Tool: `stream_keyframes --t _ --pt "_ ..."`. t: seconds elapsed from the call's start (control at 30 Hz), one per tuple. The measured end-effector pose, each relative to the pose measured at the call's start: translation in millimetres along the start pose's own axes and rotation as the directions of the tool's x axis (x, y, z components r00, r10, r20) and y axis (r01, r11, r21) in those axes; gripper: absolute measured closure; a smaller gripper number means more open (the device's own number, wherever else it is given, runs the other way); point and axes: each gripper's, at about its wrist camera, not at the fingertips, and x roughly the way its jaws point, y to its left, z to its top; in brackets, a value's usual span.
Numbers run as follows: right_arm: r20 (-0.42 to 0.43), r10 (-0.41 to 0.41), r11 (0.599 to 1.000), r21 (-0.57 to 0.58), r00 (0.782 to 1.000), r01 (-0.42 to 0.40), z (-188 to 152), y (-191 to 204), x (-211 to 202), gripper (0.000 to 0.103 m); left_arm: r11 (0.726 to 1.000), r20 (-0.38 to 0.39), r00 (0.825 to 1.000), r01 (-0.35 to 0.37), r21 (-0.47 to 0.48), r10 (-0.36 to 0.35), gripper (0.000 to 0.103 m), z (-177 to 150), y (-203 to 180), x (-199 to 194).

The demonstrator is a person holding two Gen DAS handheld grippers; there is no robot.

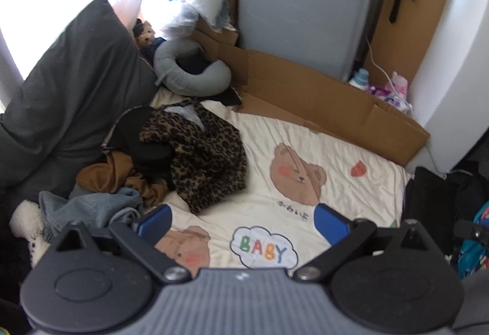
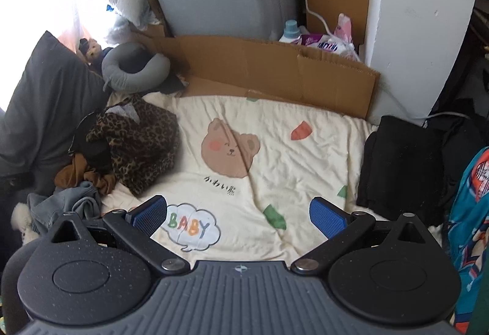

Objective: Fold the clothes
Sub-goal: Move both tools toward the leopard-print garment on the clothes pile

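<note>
A heap of unfolded clothes lies at the left of the bed: a leopard-print garment point(image 1: 201, 151) point(image 2: 137, 145) on top, a brown one point(image 1: 113, 173) point(image 2: 82, 173) and a blue denim piece point(image 1: 88, 209) point(image 2: 61, 203) below it. A folded black garment point(image 2: 403, 163) point(image 1: 428, 200) rests at the bed's right edge. My left gripper point(image 1: 243, 223) hovers open over the cream bear-print sheet point(image 1: 351, 197), just right of the heap. Over the same sheet point(image 2: 299, 157) my right gripper point(image 2: 238, 217) is open too, holding nothing.
A dark grey pillow point(image 1: 70, 96) and a grey neck pillow point(image 1: 189, 72) lie at the back left. Flattened cardboard point(image 1: 321, 102) lines the far side before a grey appliance point(image 1: 302, 1). A colourful bag point(image 2: 470, 212) stands at the right. Bottles and packets point(image 2: 318, 38) sit behind the cardboard.
</note>
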Motion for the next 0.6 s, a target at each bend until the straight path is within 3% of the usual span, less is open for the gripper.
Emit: stream_keyframes --t 0.37,0.6 --pt "0.064 0.012 1.000 -0.011 0.998 -0.011 32.9 18.4 -23.7 0.000 1.000 0.050 0.998 -0.023 0.013 0.023 0.001 35.9 43.9 -16.0" --pt "0.073 0.033 0.999 0.018 0.997 -0.035 59.1 17.0 -33.1 0.000 0.999 0.042 0.998 -0.044 0.014 0.044 0.001 57.3 78.0 -1.7"
